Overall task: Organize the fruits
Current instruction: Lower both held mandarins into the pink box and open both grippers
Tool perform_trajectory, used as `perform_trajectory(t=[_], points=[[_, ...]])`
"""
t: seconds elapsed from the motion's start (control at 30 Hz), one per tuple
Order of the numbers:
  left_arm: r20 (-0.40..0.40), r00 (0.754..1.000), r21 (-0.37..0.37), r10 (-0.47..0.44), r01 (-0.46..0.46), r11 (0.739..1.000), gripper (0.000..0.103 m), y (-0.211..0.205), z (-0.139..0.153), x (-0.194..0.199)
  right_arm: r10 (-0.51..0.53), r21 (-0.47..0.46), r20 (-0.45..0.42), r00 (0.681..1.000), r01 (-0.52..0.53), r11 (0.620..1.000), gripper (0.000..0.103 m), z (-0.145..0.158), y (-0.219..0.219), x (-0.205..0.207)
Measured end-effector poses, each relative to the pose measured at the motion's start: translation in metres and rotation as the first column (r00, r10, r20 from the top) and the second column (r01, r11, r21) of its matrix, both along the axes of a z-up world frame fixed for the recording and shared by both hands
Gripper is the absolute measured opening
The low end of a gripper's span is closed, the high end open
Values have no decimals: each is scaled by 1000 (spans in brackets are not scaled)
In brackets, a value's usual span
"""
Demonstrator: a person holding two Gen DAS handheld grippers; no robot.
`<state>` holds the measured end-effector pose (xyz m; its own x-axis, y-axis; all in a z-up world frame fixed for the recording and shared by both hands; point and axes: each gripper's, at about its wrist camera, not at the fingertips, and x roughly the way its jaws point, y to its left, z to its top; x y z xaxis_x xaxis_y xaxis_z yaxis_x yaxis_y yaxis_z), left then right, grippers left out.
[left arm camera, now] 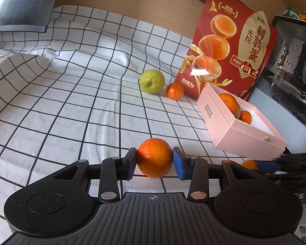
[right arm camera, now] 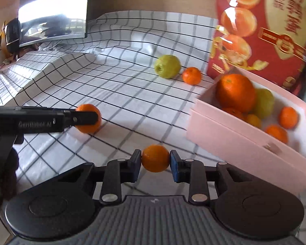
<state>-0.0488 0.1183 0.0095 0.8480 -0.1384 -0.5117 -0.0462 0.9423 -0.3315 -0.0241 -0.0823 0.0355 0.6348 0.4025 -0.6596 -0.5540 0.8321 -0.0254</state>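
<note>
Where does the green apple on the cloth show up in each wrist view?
Left wrist view: green apple sits above centre, left of a small loose orange.
Right wrist view: apple is upper middle, again left of that orange.
Shared landmark: the red bag behind the pink box.

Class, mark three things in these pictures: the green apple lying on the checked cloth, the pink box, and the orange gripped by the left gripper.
green apple [left arm camera: 152, 81], left wrist view, middle of its skin.
pink box [left arm camera: 243, 137], left wrist view, its near outer wall.
orange [left arm camera: 154, 157], left wrist view, middle of its peel.
</note>
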Motion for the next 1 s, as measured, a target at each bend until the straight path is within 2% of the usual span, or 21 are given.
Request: perform_trajectory(t=[0.27,0.5,0.63,0.73,0.83,1.0], points=[[-8,1000,15,-12,12,1000,43,-4,0,2,-143,18,5,990,143,990,30,6,-61,-12],[8,1000,103,-21,20,994,42,-19,5,-1,-210,19,-24,977,210,978,30,-5,-95,-24],[28,993,79,-111,109,991,42,-42,14,-5,-226,26,-16,974,227,974,30,-2,-109,-32],[42,975,67,-220,217,974,42,-71,28,-3,-238,27,-2,971,238,971,30,4,-118,-39],[68,946,44,-317,315,948,42,-95,53,6,-258,29,27,966,257,966,30,14,-125,-45],[137,912,41,-386,384,923,43,-125,116,46,-305,74,130,944,297,952,30,54,-134,-40]])
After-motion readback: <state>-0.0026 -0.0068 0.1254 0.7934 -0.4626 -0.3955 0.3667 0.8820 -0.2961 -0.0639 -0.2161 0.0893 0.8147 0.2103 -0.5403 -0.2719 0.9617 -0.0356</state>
